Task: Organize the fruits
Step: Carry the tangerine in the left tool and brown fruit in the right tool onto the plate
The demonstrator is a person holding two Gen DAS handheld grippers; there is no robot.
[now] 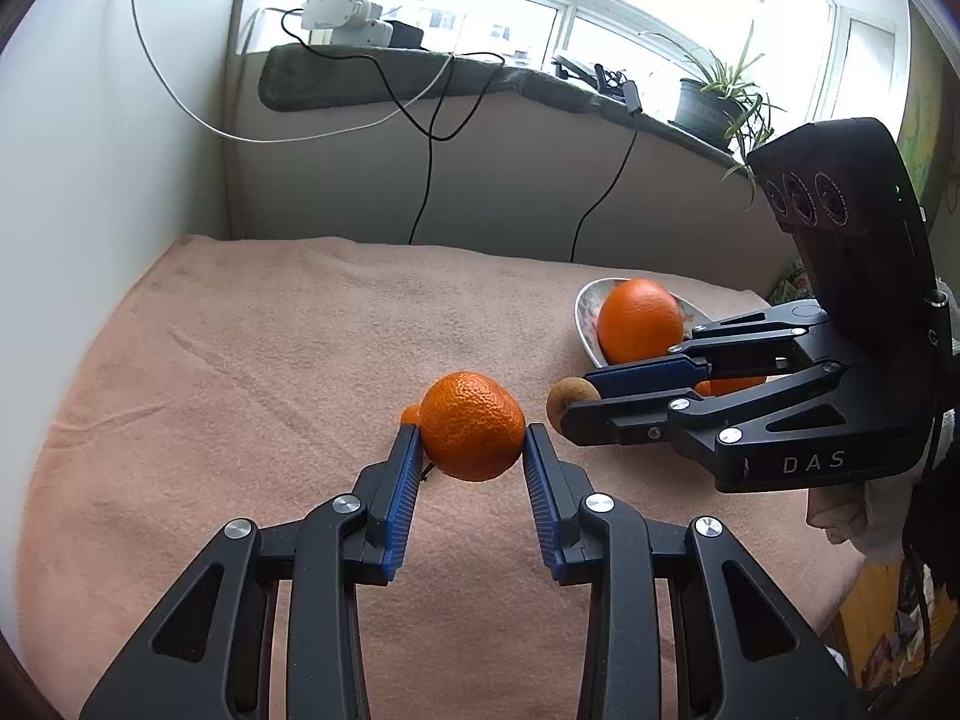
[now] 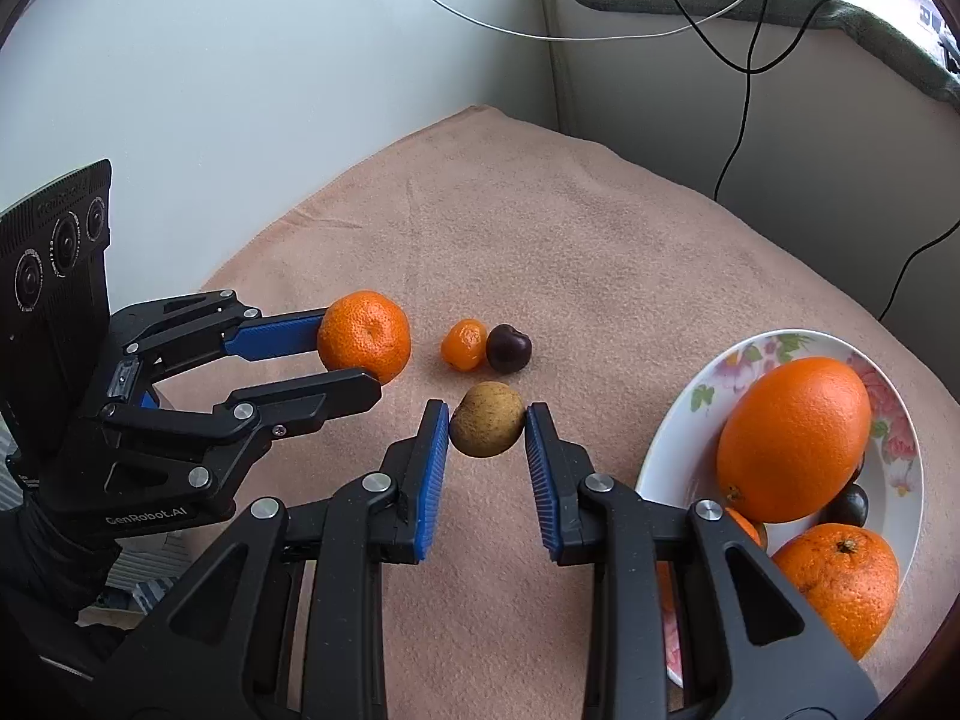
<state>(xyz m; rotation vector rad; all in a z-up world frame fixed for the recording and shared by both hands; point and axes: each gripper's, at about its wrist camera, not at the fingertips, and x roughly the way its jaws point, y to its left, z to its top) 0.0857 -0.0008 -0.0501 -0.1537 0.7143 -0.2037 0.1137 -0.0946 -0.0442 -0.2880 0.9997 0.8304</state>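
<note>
My left gripper (image 1: 471,435) is shut on a mandarin (image 1: 472,433), seen also in the right wrist view (image 2: 365,344), held just above the pink cloth. My right gripper (image 2: 487,417) is shut on a small brown kiwi-like fruit (image 2: 486,419), which shows in the left wrist view (image 1: 564,402) at the tips of the right gripper (image 1: 579,405). A small kumquat (image 2: 463,344) and a dark plum (image 2: 507,348) lie on the cloth between the grippers. A floral plate (image 2: 714,378) at the right holds a large orange (image 2: 792,438), another orange (image 2: 840,582) and dark fruit (image 2: 846,507).
The pink cloth (image 1: 270,372) covers the table, which meets walls at the left and back. Cables (image 1: 426,180) hang down the back wall from the window sill. A potted plant (image 1: 714,96) stands on the sill. The table edge lies at the right.
</note>
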